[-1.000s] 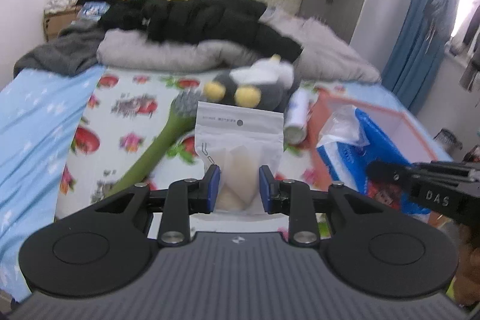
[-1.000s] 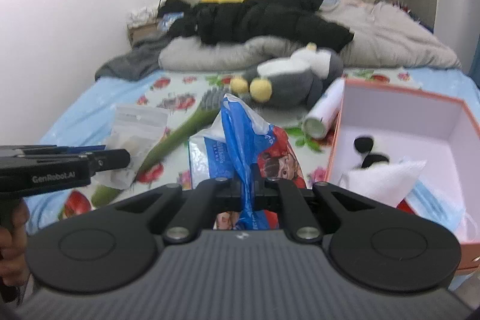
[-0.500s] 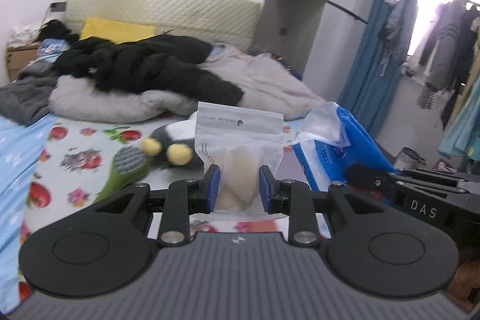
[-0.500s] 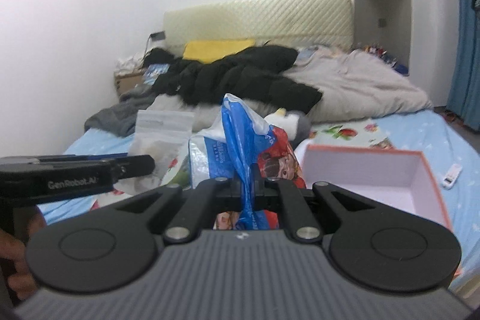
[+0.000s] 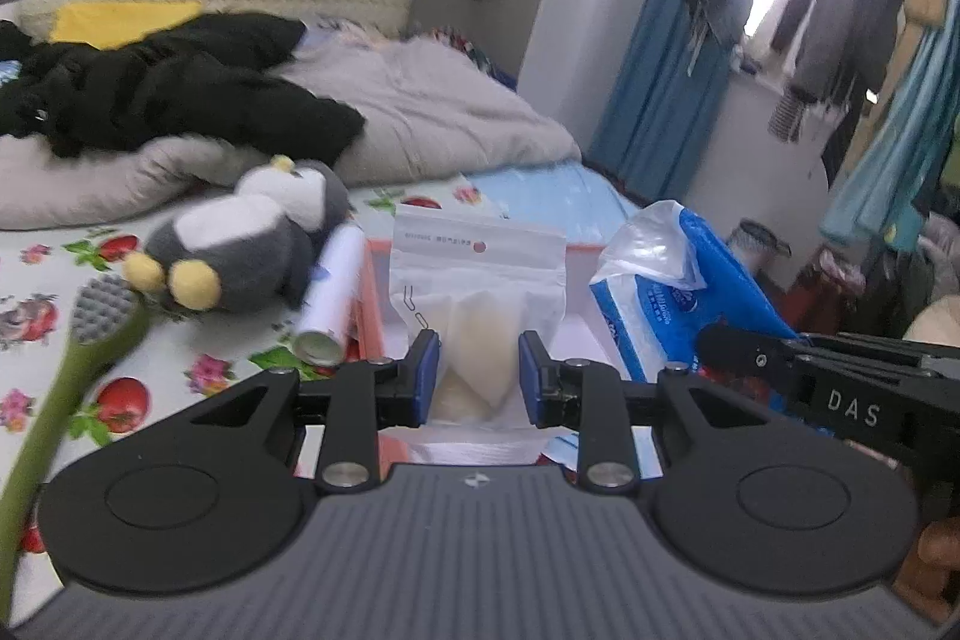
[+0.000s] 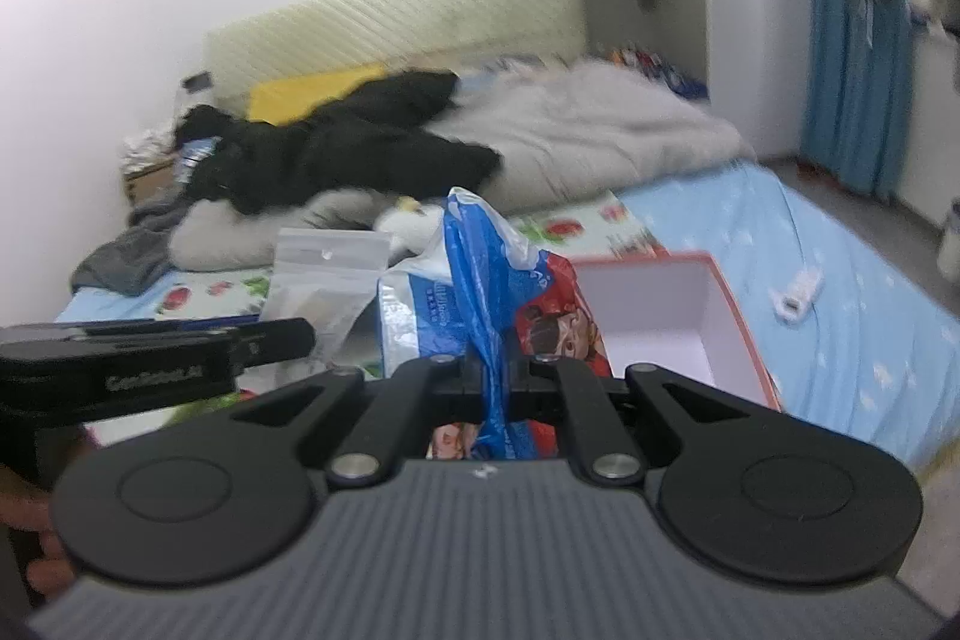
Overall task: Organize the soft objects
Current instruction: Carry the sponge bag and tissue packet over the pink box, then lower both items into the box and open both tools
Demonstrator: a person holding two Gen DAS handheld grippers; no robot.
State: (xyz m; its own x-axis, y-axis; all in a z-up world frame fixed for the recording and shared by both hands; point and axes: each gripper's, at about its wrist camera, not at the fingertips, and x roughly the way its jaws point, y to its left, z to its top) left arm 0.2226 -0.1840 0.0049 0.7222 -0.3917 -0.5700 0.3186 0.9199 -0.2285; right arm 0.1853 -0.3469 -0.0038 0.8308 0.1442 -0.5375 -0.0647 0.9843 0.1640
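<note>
Left wrist view: the left gripper [image 5: 479,373] fingers pinch a pouch [image 5: 477,304], carried above the box [image 5: 367,298] on the bed. The right gripper [image 6: 497,377], fingers nearly closed, clamps a tissue pack [image 6: 480,292] by its wrapper. Best lower each inside the box walls before letting go, clear of the penguin [image 5: 252,235] behind.

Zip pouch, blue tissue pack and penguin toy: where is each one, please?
Zip pouch [image 5: 480,280]: left wrist view, on its white upper half.
Blue tissue pack [image 6: 474,280]: right wrist view, on its blue wrapper.
Penguin toy [image 5: 252,244]: left wrist view, on its grey body.
</note>
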